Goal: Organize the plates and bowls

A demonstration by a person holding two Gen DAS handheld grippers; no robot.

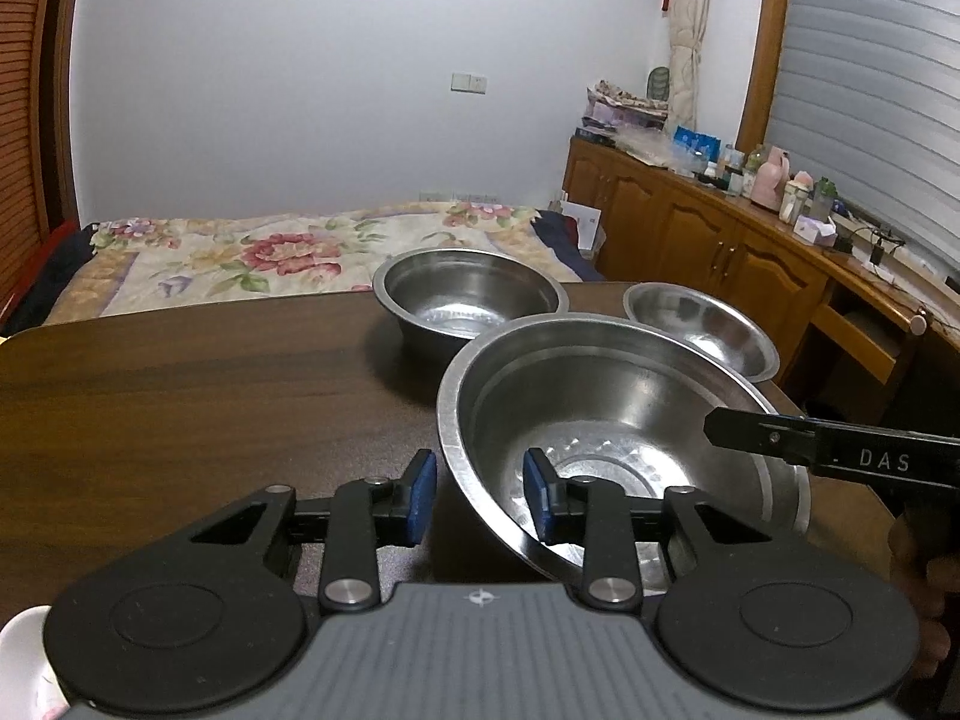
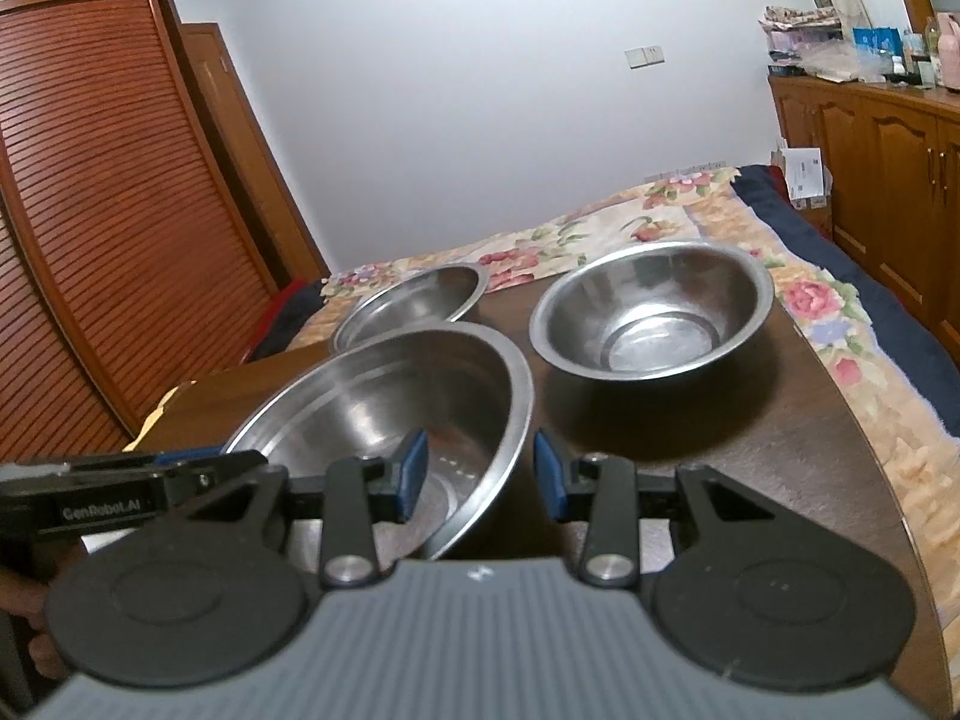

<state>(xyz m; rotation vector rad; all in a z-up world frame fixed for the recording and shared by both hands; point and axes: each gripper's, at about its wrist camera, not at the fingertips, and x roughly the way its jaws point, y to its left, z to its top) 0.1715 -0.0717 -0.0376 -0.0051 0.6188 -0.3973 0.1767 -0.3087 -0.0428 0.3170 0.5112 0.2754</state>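
Observation:
Three steel bowls stand on a dark wooden table (image 1: 180,384). The large bowl (image 1: 606,414) is nearest; it also shows in the right wrist view (image 2: 384,396). My left gripper (image 1: 480,495) is open, its jaws straddling the large bowl's left rim, one pad inside and one outside. My right gripper (image 2: 480,474) is open, straddling the same bowl's right rim. A deep bowl (image 1: 468,294) (image 2: 414,300) stands behind it at the table's far edge. A third bowl (image 1: 702,324) (image 2: 651,309) stands to the right.
A bed with a floral cover (image 1: 270,252) lies beyond the table. Wooden cabinets with clutter on top (image 1: 750,228) run along the right. A slatted wardrobe (image 2: 108,192) stands at the left. A white cup (image 1: 24,660) sits at the near left.

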